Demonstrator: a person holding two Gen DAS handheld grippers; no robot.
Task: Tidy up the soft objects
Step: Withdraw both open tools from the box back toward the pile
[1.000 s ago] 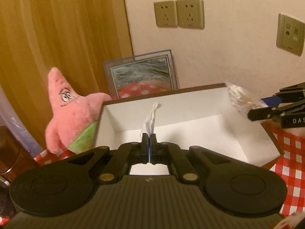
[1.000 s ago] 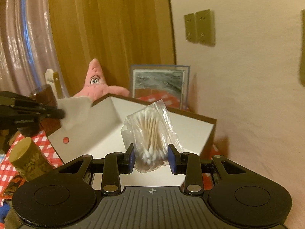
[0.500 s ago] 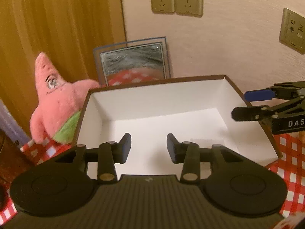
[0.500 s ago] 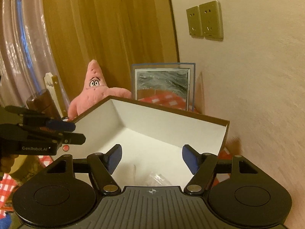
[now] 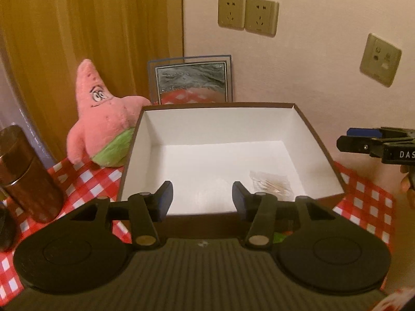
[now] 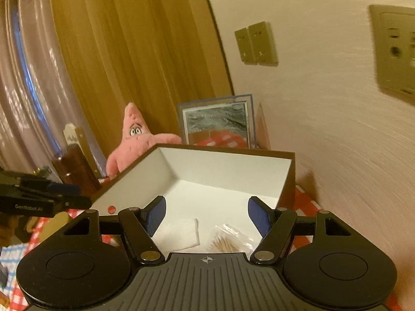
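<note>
Checked cloth (image 5: 90, 181), white-lined box (image 5: 306, 129): bagged swabs (image 6: 228, 241) (clear, crinkled), flat pad (image 6: 179, 233)

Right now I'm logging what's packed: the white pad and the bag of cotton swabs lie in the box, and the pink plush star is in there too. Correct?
Not quite. The pink plush star stands outside the box, on the checked cloth beside its left wall, as the left wrist view shows. The white pad and the bag of cotton swabs do lie in the box.

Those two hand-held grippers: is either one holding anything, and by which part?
Nothing is held. The left hand-held gripper and right hand-held gripper are open; the tissue and cotton swab bag lie in the box.
</note>
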